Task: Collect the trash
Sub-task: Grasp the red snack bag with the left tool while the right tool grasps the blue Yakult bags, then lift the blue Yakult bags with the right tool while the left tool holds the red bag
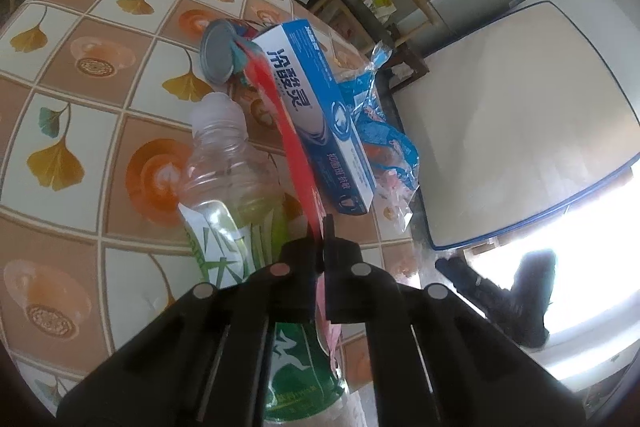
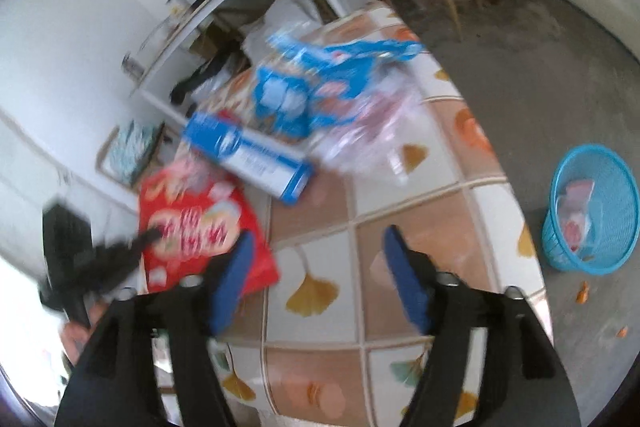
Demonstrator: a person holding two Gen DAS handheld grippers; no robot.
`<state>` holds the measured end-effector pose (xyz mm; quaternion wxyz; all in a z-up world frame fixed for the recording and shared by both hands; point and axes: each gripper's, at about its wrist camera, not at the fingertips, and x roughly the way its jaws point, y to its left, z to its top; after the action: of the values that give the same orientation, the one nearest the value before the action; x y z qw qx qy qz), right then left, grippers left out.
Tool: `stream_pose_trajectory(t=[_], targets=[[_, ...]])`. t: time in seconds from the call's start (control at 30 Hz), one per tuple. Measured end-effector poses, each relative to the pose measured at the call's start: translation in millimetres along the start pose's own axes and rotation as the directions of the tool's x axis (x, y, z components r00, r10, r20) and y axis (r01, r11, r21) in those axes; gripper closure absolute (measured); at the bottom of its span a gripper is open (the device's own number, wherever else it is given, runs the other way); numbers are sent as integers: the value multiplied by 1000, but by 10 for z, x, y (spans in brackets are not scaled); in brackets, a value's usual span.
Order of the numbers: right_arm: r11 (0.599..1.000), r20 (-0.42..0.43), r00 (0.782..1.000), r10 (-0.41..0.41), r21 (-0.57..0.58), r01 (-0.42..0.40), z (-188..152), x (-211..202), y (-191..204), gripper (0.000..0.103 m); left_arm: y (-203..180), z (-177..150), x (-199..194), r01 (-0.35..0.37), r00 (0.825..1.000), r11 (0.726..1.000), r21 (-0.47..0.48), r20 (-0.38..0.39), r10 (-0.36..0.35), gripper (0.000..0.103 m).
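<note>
Left wrist view: one red wrapper [image 1: 276, 115], one blue toothpaste box [image 1: 320, 115], one clear bottle [image 1: 236, 187] with green label, one metal can [image 1: 218, 51], one crumpled blue-and-clear bag [image 1: 380, 131], all on the tiled table [image 1: 80, 99]. Left gripper [image 1: 322, 243] angled downward, jaws clamped on the wrapper's near edge.

Right wrist view, blurred: same box [image 2: 248, 155], wrapper [image 2: 200, 223], bag [image 2: 340, 87]; one blue mesh bin [image 2: 592, 207] on the floor, scraps inside. Right gripper [image 2: 318, 259] tilted down over bare tabletop, jaws apart, nothing between them.
</note>
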<state>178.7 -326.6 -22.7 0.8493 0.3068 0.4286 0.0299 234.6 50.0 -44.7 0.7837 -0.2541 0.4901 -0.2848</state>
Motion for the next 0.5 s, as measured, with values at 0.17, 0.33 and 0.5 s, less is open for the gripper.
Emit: stream_pose_trajectory(t=[0.17, 0.33, 0.5], targets=[[987, -55, 998, 9, 163, 0, 411, 285, -309, 28, 34, -35, -150, 32, 999, 999, -16, 32, -31, 102], [980, -86, 990, -109, 157, 121, 767, 646, -344, 23, 36, -89, -318, 72, 996, 997, -13, 57, -71, 102], [976, -128, 976, -174, 111, 188, 912, 957, -233, 22, 38, -124, -424, 98, 992, 995, -7, 74, -98, 102]])
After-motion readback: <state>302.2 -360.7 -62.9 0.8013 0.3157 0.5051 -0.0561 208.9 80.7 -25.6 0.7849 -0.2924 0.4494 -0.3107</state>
